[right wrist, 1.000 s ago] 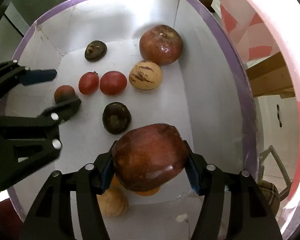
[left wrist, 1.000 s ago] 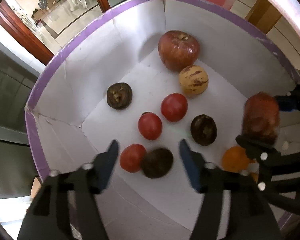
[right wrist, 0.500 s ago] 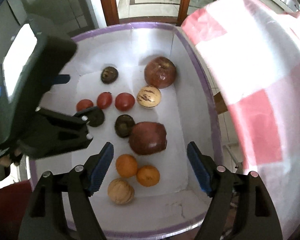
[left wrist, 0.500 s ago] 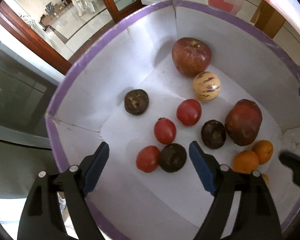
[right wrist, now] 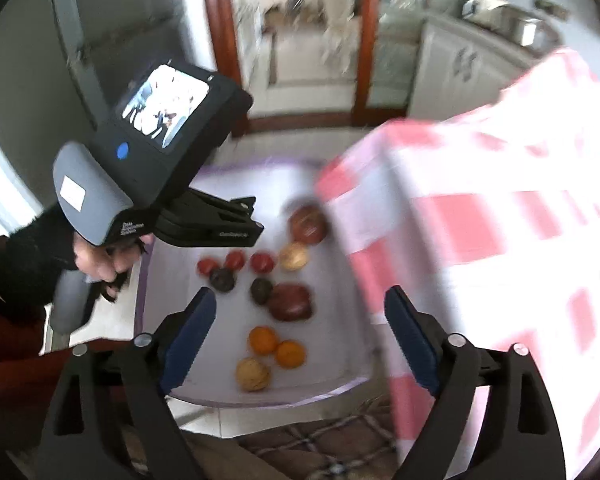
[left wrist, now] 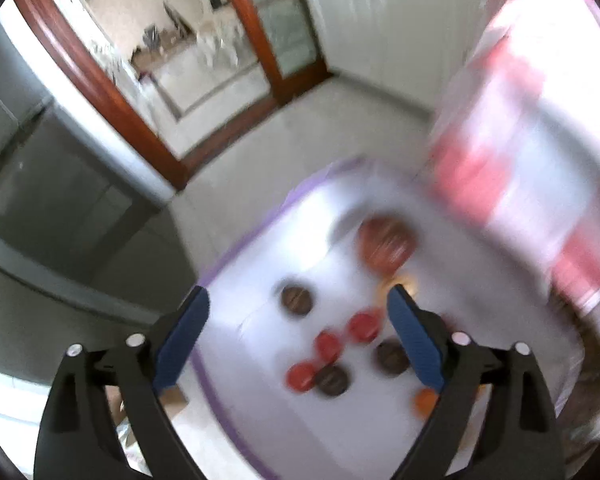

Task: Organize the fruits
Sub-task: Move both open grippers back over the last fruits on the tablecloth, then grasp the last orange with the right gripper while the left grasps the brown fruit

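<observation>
A white box with a purple rim (right wrist: 142, 284) holds the fruit. The big dark-red fruit (right wrist: 290, 302) lies on its floor beside a dark round fruit (right wrist: 260, 290), with two oranges (right wrist: 262, 340) and a tan fruit (right wrist: 252, 374) nearer me. My right gripper (right wrist: 300, 299) hangs high above them, its jaws opening and nothing between them. My left gripper (left wrist: 298, 298) is also well above the box (left wrist: 236, 248), jaws opening and empty. Its view is blurred, showing red tomatoes (left wrist: 328, 346) and another big red fruit (left wrist: 386, 248). A hand (right wrist: 100, 260) holds the left gripper's body (right wrist: 140, 160).
A pink-and-white checked cloth (right wrist: 480, 240) hangs over the box's right side and appears in the left wrist view too (left wrist: 520, 160). Behind the box are a tiled floor, a brown door frame (left wrist: 112, 92) and white cabinets. A patterned mat (right wrist: 320, 444) lies in front.
Both grippers rose away from the box and their jaws widened. The right one let go of the big dark-red fruit, which now lies in the box.
</observation>
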A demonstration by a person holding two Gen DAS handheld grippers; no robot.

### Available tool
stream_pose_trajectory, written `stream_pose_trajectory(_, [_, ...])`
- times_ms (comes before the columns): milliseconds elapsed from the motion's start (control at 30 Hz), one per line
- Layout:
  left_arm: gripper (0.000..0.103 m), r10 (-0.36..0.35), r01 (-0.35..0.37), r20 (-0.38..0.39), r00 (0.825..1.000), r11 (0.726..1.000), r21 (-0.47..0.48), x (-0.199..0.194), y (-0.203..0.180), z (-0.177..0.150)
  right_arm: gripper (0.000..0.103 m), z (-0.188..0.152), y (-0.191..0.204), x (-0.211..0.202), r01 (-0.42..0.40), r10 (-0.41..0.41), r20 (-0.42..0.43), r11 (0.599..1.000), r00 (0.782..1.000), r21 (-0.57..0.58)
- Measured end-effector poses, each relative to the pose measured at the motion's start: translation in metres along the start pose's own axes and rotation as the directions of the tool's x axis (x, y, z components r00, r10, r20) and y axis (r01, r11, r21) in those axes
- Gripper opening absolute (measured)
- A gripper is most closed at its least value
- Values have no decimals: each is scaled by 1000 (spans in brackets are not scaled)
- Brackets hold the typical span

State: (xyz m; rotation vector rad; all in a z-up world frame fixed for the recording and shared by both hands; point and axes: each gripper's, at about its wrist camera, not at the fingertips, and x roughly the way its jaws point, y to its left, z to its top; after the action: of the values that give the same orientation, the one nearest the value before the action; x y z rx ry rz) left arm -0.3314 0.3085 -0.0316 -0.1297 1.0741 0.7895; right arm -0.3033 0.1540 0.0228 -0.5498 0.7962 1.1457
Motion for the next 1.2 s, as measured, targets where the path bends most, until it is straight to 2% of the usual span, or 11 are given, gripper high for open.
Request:
stream_pose_trajectory(100, [100,-47,42,112,993,998,49,-38,-42,33,88,-10,-44,-41,57,-66,92,993,994,104])
stream_pose_trajectory(200, [101,-180,154,200,963,979,136,-76,-103,65,88,-27,-103,-77,132,-175,152,957,973,257])
stream_pose_trajectory(300, [101,-299,261,231,926,948,184,-95,-158,91,88,-53,-170,-106,173,-271,170,880,947,443])
stream_pose_trajectory(433, [101,-445,389,208,871,883,263,-103,-258,129,88,-91,-252,-130,244,-402,118,735,908,633])
stream_pose_trajectory(633, [101,-577,518,195,793,808,281,-102,-376,169,88,-136,-337,-142,305,-515,37,562,856,769])
stream_pose_trajectory(767, [101,-626,580,178,759,775,250,-83,-409,189,88,-164,-376,-146,289,-560,25,465,828,837])
stream_pose_trajectory(800, [101,-644,603,174,745,761,239,-81,-414,197,88,-167,-384,-149,280,-561,26,453,827,846])
stream_pose_trajectory(833, [101,-672,638,189,716,740,214,-80,-415,206,88,-169,-391,-148,273,-564,25,439,826,856])
stream_pose_trajectory(1000, [101,-719,705,181,671,694,145,-67,-417,220,88,-159,-429,-140,273,-555,-1,407,832,872])
stream_pose_trajectory(1100, [101,-736,722,191,649,675,149,-68,-412,218,88,-145,-456,-133,299,-566,-29,391,824,870])
stream_pose_trajectory(1200, [101,-730,714,195,656,683,155,-69,-413,217,88,-127,-489,-116,314,-561,-43,395,827,863])
